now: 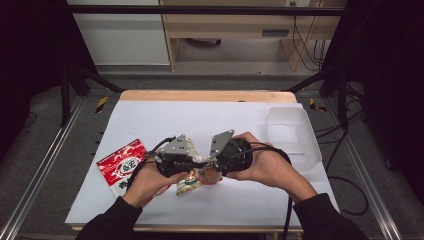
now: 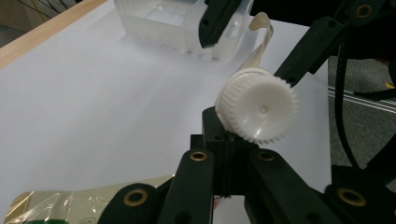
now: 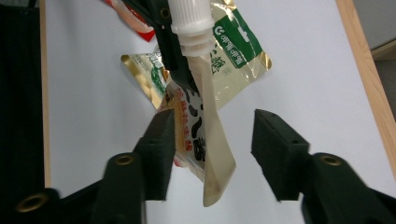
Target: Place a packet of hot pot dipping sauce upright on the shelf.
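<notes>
The left gripper [image 1: 192, 161] is clamped on the neck of a spout pouch [image 3: 205, 135], just under its white ribbed cap [image 2: 259, 109], and holds it above the white table sheet [image 1: 200, 120]. The right gripper [image 3: 212, 149] is apart, with the hanging pouch between its jaws but not pressed. A second pouch [image 3: 233, 51] with a green label lies on the sheet below the held one. A red packet [image 1: 122, 165] lies left of the left gripper, and a clear plastic box [image 1: 292, 132] stands well to the right.
</notes>
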Tool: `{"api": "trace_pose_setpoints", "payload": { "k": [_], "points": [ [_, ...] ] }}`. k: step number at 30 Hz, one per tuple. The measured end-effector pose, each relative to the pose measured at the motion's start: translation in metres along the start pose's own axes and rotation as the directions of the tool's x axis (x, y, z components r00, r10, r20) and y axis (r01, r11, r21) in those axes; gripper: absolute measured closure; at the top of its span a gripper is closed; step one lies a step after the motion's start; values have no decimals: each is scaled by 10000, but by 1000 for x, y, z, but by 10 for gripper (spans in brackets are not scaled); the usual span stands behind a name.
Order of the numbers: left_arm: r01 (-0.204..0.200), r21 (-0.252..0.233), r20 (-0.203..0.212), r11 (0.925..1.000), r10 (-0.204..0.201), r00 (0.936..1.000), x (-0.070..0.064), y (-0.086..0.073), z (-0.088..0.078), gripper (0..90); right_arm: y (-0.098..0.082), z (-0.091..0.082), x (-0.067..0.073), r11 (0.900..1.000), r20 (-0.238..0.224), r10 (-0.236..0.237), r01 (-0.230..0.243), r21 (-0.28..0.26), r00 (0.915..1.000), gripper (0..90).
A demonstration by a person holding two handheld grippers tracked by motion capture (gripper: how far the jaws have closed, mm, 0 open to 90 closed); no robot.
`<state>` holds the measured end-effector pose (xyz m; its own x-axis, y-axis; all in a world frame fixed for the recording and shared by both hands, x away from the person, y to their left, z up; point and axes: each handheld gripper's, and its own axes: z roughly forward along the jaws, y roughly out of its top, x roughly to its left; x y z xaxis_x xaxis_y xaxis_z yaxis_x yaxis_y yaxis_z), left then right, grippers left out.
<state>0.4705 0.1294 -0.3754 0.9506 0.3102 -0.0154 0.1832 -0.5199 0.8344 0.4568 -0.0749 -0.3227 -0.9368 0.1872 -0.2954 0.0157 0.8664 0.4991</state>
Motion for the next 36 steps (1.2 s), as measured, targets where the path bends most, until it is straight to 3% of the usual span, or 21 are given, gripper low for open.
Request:
{"api": "trace_pose_setpoints", "payload": {
  "k": [6, 11, 22, 25, 27, 31, 36],
  "points": [
    [-39, 68, 82, 10000, 39, 10000, -2, 0, 3, 900, 4, 5, 0, 9968, -290, -465, 482, 636, 9985, 690],
    [-93, 106, 127, 9999, 92, 9999, -3, 0, 5, 900, 6, 9, -2, 9918, -337, -462, 499, 1179, 9984, 780],
    [105, -67, 294, 9999, -103, 9995, -1, -1, 6, 891, 7, 7, -4, 9929, -527, -110, 171, 1175, 9986, 891],
    [193, -124, -17, 9997, -193, 9998, -1, -2, 7, 708, 6, 6, -6, 9930, -652, 49, 29, 1180, 9979, 896],
    [233, -244, -123, 9994, -236, 9996, 0, -4, 6, 677, 4, 5, -6, 9927, -692, 97, -13, 1206, 9976, 898],
    [174, -381, -554, 9991, -195, 9983, -2, -5, 5, 432, 0, 0, -9, 9928, -573, 191, -121, 1192, 9982, 899],
    [422, -353, -907, 9985, -452, 9949, -4, -16, -6, 302, -8, -14, -21, 9923, -414, 333, -281, 1207, 9986, 899]
  ]
}}
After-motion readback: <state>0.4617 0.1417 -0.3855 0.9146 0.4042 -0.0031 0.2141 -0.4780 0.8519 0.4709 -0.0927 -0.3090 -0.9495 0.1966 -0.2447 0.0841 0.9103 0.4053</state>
